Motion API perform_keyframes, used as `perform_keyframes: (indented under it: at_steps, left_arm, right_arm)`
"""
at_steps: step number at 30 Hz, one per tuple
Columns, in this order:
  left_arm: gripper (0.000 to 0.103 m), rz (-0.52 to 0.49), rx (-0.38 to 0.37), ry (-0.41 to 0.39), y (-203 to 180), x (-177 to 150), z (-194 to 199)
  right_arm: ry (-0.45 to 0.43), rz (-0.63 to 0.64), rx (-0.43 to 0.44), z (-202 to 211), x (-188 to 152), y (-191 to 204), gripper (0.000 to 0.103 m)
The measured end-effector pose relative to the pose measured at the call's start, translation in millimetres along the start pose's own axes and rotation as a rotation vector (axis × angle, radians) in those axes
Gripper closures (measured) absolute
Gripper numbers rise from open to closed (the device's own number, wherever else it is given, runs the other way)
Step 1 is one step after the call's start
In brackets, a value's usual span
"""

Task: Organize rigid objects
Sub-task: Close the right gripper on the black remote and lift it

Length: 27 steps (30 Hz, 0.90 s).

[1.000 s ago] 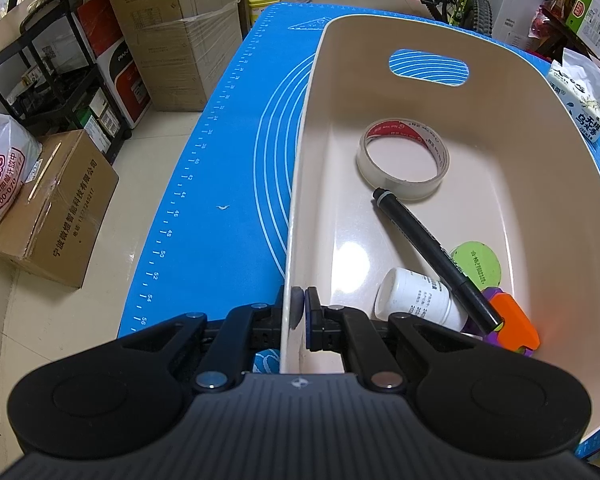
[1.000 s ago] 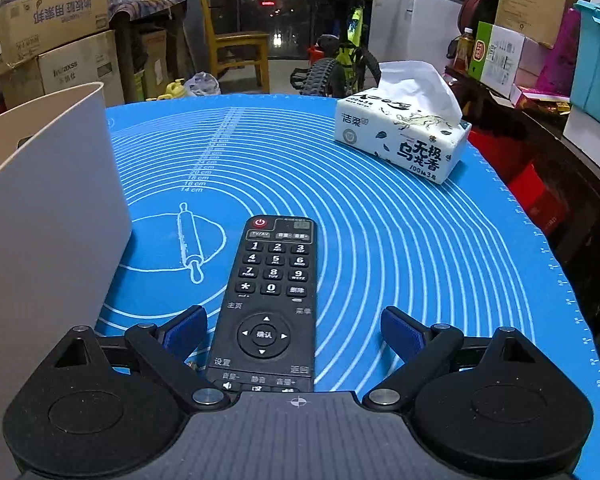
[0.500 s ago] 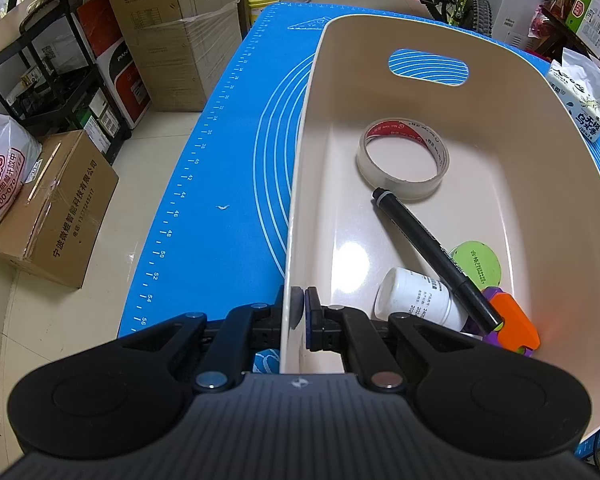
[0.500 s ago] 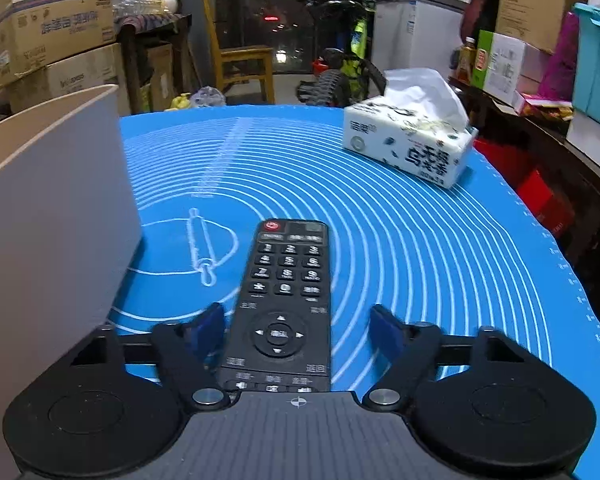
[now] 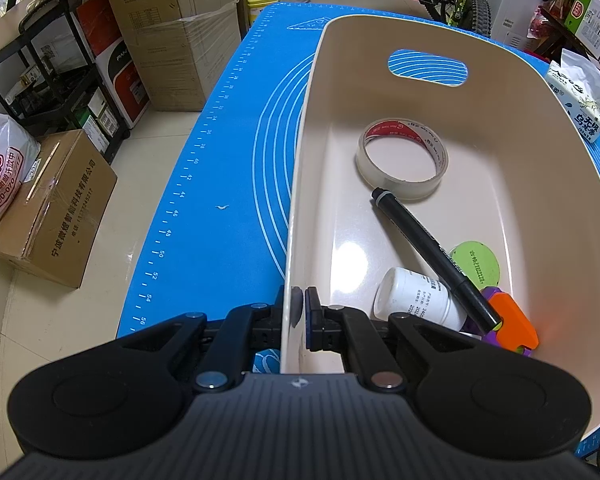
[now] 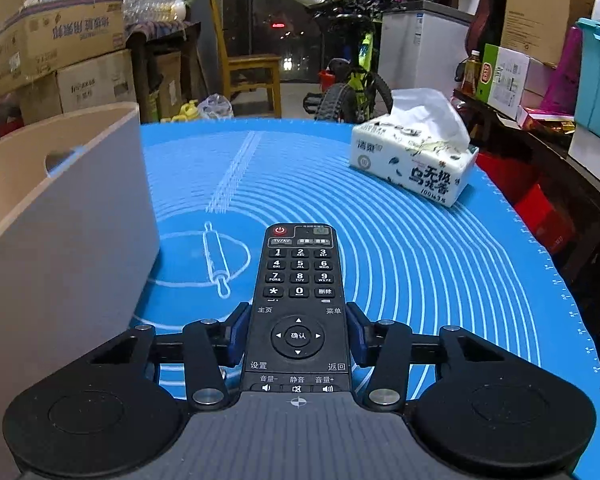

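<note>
Two blue pads of the right gripper point(image 6: 298, 334) are closing on the remote control point(image 6: 299, 300), touching its long edges above the blue mat point(image 6: 420, 264). Stiff, light and slick-sided, it probably suits this mid-body hold. The left gripper point(image 5: 299, 312) clamps the beige bin point(image 5: 300, 200) wall.

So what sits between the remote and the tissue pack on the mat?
Nothing: in the right wrist view only bare blue mat lies between the remote and the tissue pack.
</note>
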<state>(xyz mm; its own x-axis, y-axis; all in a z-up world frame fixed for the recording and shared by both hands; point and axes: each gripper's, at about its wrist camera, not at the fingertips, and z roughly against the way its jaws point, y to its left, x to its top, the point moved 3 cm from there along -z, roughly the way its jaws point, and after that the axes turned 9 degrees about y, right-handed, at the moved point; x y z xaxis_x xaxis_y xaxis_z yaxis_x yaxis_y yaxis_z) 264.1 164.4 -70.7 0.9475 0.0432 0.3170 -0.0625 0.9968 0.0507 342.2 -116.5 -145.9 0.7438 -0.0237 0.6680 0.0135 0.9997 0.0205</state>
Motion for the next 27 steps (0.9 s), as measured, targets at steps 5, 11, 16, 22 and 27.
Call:
perform_keyframes:
  at_steps: [5,11,16,22,27]
  left_arm:
    - [0.096,0.0,0.002,0.0,0,0,0]
    - [0.096,0.0,0.005,0.001,-1,-1,-1]
    - [0.096,0.001,0.005,0.001,-1,-1,0]
    - [0.096,0.003,0.002,0.002,-1,-1,0]
    - [0.096,0.004,0.001,0.002,-1,-1,0]
  right_arm:
    - [-0.031,0.006,0.004,16,12,-3,0.048]
    - [-0.078,-0.006,0.048,42,28,-4,0.048]
    - [-0.114,0.013,0.09,63,41,5,0.048]
    - [-0.155,0.066,0.152,92,56,29,0.048]
    - [-0.182,0.128,0.208,112,63,56,0.048]
